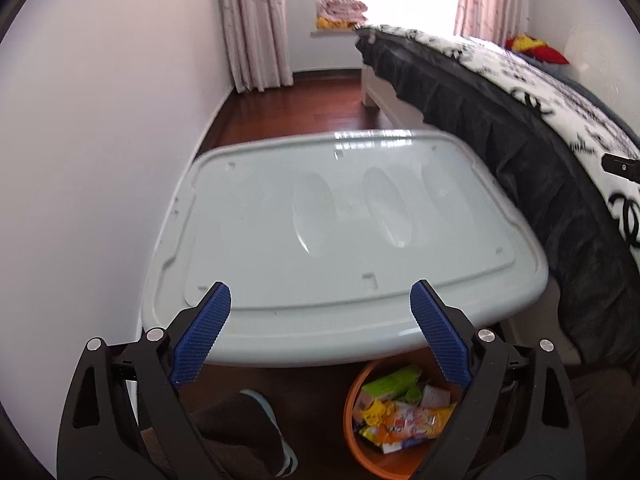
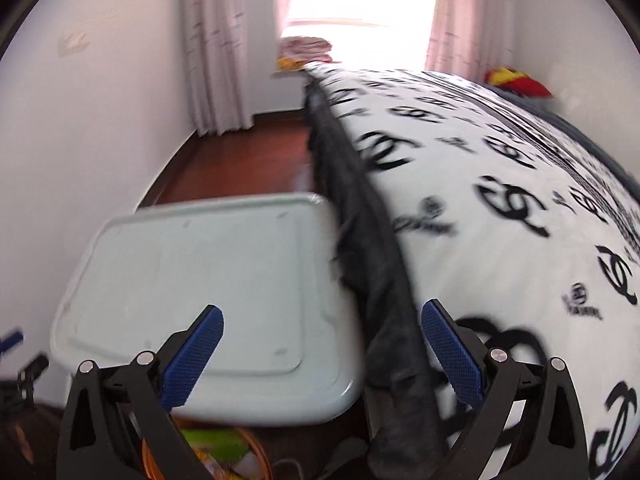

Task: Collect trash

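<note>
An orange bin [image 1: 360, 444] stands on the floor below the near edge of a pale grey plastic lid [image 1: 320, 220]. It holds several wrappers [image 1: 404, 412], green, yellow and orange. My left gripper [image 1: 320, 300] is open and empty, above the lid's near edge and just behind the bin. My right gripper [image 2: 322, 320] is open and empty, over the gap between the lid [image 2: 200, 280] and the bed [image 2: 500, 200]. The bin's rim [image 2: 256, 452] shows at the bottom of the right wrist view. The right wrist view is blurred.
The bed with a black-and-white logo blanket [image 1: 560, 100] and dark skirt [image 1: 540, 184] runs along the right. A white wall [image 1: 100, 160] is on the left. Red-brown wood floor [image 1: 304, 112] lies beyond the lid. A person's shoe [image 1: 276, 436] is by the bin.
</note>
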`<state>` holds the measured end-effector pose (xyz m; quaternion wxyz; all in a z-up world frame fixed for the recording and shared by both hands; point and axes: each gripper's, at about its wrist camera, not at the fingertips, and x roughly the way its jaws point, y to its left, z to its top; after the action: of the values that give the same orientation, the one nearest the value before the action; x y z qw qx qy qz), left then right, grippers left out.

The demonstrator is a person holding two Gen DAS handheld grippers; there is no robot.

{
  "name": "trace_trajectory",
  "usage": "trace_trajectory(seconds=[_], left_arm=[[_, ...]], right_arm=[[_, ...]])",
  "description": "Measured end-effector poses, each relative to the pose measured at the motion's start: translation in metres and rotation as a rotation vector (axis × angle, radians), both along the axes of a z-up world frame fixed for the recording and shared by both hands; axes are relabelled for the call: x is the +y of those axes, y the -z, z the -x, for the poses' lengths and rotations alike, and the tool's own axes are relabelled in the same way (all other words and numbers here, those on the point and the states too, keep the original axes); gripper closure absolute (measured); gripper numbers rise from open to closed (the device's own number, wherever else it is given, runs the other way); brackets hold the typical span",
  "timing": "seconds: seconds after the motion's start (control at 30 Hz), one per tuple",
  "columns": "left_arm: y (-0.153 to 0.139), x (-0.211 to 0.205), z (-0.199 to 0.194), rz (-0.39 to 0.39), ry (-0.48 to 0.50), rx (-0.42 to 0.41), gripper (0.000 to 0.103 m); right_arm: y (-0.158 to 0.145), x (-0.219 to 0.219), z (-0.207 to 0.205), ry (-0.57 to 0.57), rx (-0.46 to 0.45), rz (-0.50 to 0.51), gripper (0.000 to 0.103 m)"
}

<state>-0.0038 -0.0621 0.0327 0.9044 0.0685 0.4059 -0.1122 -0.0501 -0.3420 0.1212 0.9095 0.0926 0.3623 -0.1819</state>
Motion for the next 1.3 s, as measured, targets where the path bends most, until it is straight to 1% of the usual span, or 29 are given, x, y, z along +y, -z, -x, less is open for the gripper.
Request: trace_trajectory(seconds=[0.07,0.13,0.17,0.27,0.33,0.4,0.43,0.53,0.57,0.7,0.77,0.8,1.07,1.3], left_arm=[[-0.009,0.009,-0.002,0.015,-0.099,-0.023,0.013],[-0.018,0.017,-0.001,0.042,-0.157,-0.074,0.012],[-0.02,0.02,-0.002,0.058,-0.159,-0.08,0.011],[-0.029,0.028,0.002,0.129,-0.116,-0.096,0.009],[-0.033,0.031,0.006,0.151,-0.112,-0.1,0.008],[-0.037,0.032,0.011,0.156,-0.117,-0.109,0.008],[-0.039,0.032,0.014,0.149,-0.125,-0.124,0.008],[-0.041,0.028,0.018,0.079,-0.153,-0.153,0.008],[-0.042,0.029,0.022,0.07,-0.158,-0.155,0.008],[-0.042,0.03,0.022,0.086,-0.155,-0.131,0.008],[-0.042,0.025,0.023,0.043,-0.159,-0.143,0.008],[-0.043,0.024,0.024,0.035,-0.155,-0.149,0.008],[-0.044,0.019,0.028,0.045,-0.139,-0.14,0.008],[-0.044,0.016,0.031,0.031,-0.142,-0.147,0.008]], right_arm=[[-0.004,-0.009,0.003,0.027,-0.02,-0.013,0.005],[-0.002,-0.008,0.006,0.034,-0.029,0.002,0.005],[0.0,-0.007,0.007,0.03,-0.027,0.007,0.005],[0.018,0.004,0.006,0.015,0.005,-0.001,0.005],[0.028,0.01,0.007,0.008,0.03,-0.001,0.005],[0.035,0.014,0.009,0.003,0.041,-0.004,0.005],[0.039,0.015,0.01,0.005,0.047,-0.012,0.005],[0.045,0.014,0.014,0.012,0.056,-0.036,0.005],[0.047,0.012,0.015,0.018,0.059,-0.041,0.005],[0.05,0.01,0.023,0.036,0.061,-0.063,0.005],[0.05,0.009,0.027,0.043,0.06,-0.062,0.005],[0.05,0.008,0.028,0.046,0.062,-0.059,0.005],[0.048,-0.001,0.035,0.065,0.057,-0.057,0.005],[0.053,-0.005,0.037,0.074,0.067,-0.061,0.005]])
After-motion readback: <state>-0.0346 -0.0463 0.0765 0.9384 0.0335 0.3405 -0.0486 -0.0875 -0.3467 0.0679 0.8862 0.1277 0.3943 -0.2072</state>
